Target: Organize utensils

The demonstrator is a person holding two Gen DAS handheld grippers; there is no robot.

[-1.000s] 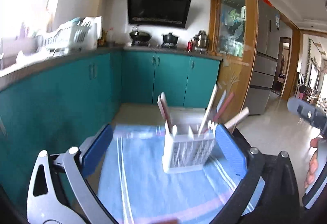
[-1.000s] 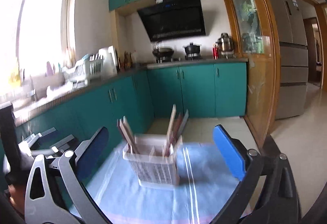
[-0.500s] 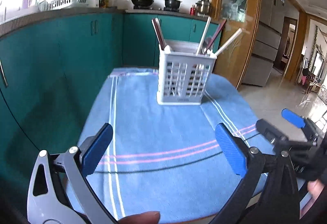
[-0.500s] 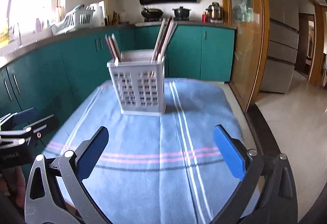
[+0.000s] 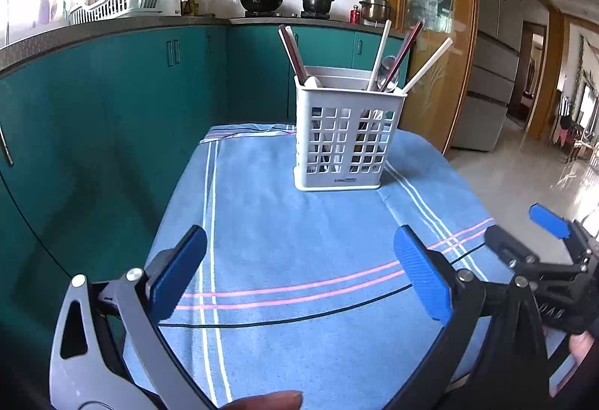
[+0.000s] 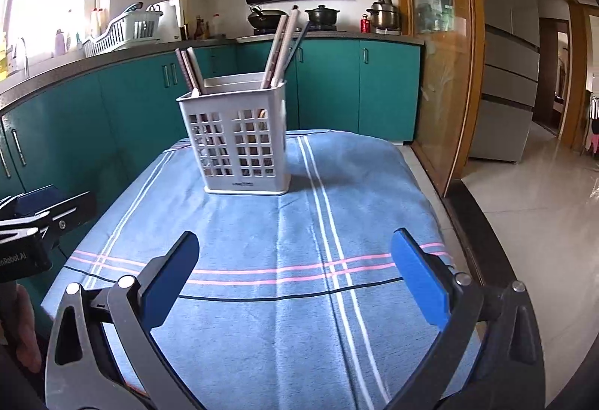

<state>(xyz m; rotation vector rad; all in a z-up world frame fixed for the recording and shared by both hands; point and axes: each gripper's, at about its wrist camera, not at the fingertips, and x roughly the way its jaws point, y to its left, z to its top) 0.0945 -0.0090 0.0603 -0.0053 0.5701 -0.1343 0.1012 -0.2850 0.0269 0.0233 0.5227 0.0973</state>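
Low in both wrist views, the left gripper (image 5: 299, 279) and the right gripper (image 6: 295, 275) hang over the near end of a blue striped cloth (image 5: 299, 241), each with its jaws spread wide and nothing between them. Nothing loose lies on the cloth in either view, so the work looks either finished or not yet begun; which of the two cannot be told from here. Any next move would call for a reach forward across bare cloth to the white basket (image 5: 346, 138), which stands upright toward the far end, upper middle of the frame, well apart from both grippers. Chopsticks (image 5: 292, 52) and a spoon (image 5: 387, 71) lean out of its top at differing slants, so a grip would need to single out one handle. Beyond, teal cabinets (image 6: 329, 84) and a stove with pots (image 6: 322, 15) are far off and block nothing.
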